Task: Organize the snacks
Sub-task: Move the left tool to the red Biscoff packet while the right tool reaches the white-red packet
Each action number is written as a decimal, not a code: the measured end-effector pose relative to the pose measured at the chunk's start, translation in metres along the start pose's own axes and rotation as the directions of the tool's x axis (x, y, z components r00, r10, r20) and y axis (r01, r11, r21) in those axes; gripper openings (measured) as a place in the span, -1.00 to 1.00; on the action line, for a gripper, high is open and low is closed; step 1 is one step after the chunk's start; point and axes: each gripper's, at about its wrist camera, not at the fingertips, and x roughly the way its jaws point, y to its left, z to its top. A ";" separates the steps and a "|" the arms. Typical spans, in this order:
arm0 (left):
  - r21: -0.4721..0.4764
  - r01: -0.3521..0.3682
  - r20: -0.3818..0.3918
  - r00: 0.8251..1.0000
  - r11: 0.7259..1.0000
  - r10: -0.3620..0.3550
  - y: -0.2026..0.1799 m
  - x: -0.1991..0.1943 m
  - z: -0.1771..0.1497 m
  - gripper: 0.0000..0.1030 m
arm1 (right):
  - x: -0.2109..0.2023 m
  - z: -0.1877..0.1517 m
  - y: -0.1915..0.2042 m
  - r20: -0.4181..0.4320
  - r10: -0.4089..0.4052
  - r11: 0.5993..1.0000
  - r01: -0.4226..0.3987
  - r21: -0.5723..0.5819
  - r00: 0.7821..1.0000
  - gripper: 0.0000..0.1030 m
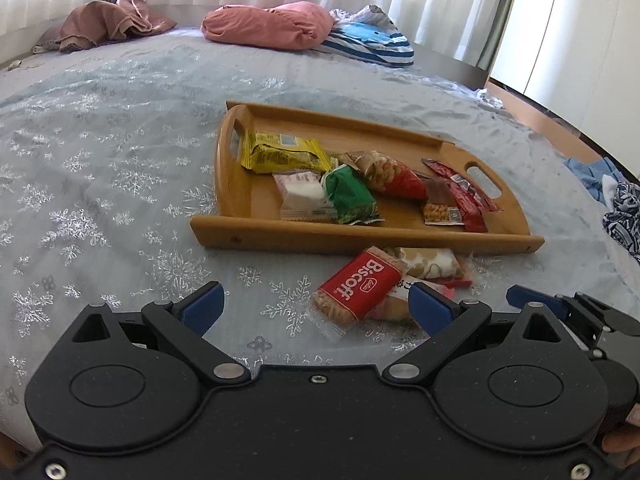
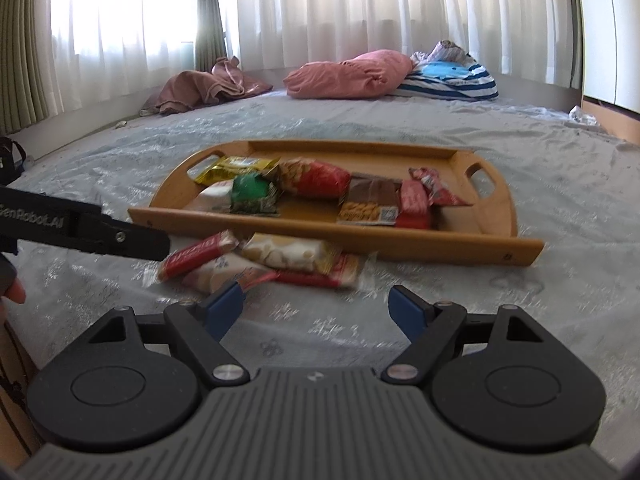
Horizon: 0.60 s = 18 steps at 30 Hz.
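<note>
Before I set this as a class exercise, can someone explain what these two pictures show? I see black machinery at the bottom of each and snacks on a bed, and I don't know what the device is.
No robot here: a person holds one tool in each hand. Each picture comes from a wide-angle camera on a tool, looking along its two blue-tipped fingers. One view shows the left hand-held gripper, the other the right hand-held gripper. Both are open and hold nothing.

On the bedspread sits a wooden tray with several snack packets, including a yellow packet and a green packet. A few more lie on the bedspread just in front of the tray, among them a red Biscoff packet. Pillows and bedding lie at the far end, by the curtains.
</note>
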 end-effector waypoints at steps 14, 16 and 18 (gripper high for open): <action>0.005 0.094 -0.019 0.995 0.996 -0.094 -0.010 0.036 0.007 0.03 | 0.012 -0.009 0.020 -0.022 0.012 0.998 -0.013 -0.060 1.000 0.76; -0.009 0.127 -0.022 0.992 0.992 -0.127 -0.009 0.037 0.007 -0.13 | 0.013 -0.010 0.022 -0.021 0.009 0.997 -0.010 -0.074 1.000 0.77; 0.000 0.130 -0.016 0.991 0.992 -0.130 -0.010 0.036 0.006 -0.19 | 0.014 -0.010 0.024 -0.021 0.010 0.997 -0.011 -0.082 1.000 0.77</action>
